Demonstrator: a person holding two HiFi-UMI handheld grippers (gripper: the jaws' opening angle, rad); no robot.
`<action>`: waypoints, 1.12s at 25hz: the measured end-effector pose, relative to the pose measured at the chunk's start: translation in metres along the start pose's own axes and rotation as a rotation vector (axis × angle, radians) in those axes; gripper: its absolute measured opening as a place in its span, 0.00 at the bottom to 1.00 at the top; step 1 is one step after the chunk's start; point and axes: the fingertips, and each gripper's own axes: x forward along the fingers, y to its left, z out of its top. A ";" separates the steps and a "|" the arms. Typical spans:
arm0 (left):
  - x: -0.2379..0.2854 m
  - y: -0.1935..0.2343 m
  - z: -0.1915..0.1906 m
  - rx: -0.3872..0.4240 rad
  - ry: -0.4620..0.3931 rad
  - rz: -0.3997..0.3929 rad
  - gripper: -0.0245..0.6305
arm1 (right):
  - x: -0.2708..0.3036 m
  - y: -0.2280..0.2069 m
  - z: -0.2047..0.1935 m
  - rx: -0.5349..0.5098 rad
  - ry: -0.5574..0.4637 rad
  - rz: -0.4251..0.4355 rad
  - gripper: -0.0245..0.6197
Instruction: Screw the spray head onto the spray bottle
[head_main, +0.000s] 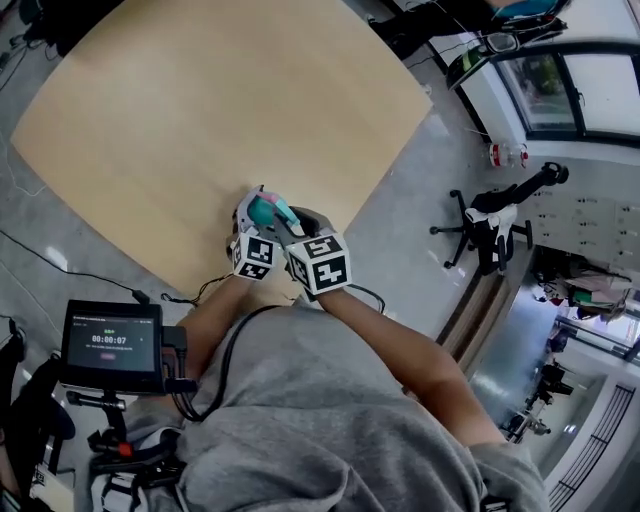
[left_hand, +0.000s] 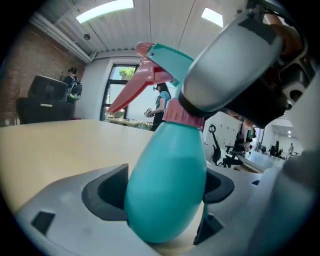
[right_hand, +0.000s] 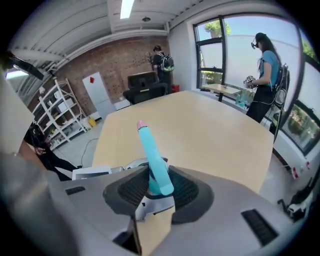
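A teal spray bottle (left_hand: 167, 180) with a pink collar (left_hand: 182, 112) stands tilted between the pads of my left gripper (left_hand: 167, 192), which is shut on its belly. On its neck sits the teal spray head (left_hand: 162, 57) with a pink trigger. My right gripper (right_hand: 159, 187) is shut on that spray head (right_hand: 152, 160), whose pink-tipped nozzle points away over the table. In the head view both grippers meet over the near edge of the wooden table (head_main: 200, 120), left gripper (head_main: 255, 215) beside right gripper (head_main: 297, 225), with the bottle (head_main: 263, 210) between them.
A small monitor (head_main: 110, 345) on a stand is at my lower left, with cables on the floor. An office chair (head_main: 495, 225) stands to the right of the table. A person (right_hand: 265, 65) stands by the windows. Shelves (right_hand: 55, 110) line the far brick wall.
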 end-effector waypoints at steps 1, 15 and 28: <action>0.001 0.000 0.000 -0.009 0.003 0.006 0.63 | 0.001 0.000 0.000 -0.028 0.007 0.012 0.23; -0.002 -0.029 -0.009 0.172 0.076 -0.529 0.63 | -0.075 0.018 0.009 -1.947 0.121 0.332 0.34; 0.001 -0.033 -0.007 0.181 0.074 -0.590 0.63 | -0.008 0.016 -0.021 -2.122 0.305 0.449 0.30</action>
